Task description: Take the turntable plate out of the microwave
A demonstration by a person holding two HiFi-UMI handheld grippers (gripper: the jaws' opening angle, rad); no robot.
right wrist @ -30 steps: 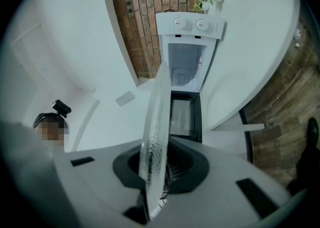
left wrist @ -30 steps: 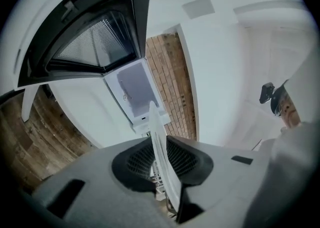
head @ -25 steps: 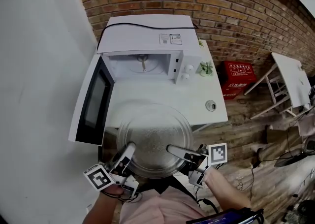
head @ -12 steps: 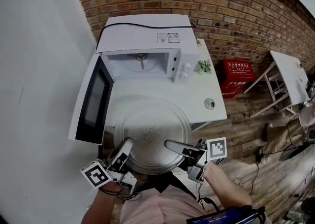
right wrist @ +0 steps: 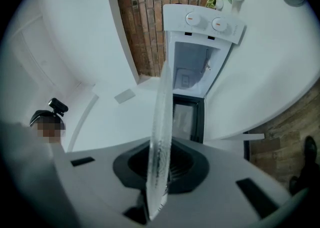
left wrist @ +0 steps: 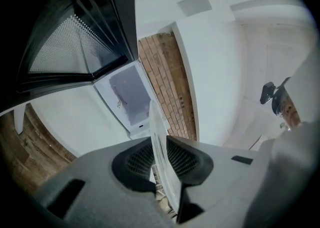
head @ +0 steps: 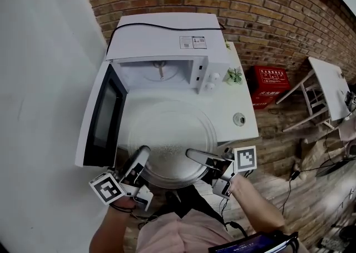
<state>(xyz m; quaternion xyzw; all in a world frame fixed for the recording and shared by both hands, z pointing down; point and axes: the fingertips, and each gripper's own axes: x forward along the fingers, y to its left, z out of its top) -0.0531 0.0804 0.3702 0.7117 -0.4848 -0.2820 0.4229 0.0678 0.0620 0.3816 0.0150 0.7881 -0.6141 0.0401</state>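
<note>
The plate (head: 169, 143) is out of the microwave (head: 161, 40), over the table (head: 219, 107) — left tool (head: 143, 154) and right tool (head: 193, 155) each clamped on its near rim. Glass is slick — carry it level, both tools together, and set it down flat.

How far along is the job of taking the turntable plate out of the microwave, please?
Nearly done. The microwave has its door open and its cavity holds no plate; the glass turntable plate is fully outside, over the white table. In hand: the left gripper and right gripper are each shut on the plate's near rim. Left: probably just setting it down and letting go.
</note>
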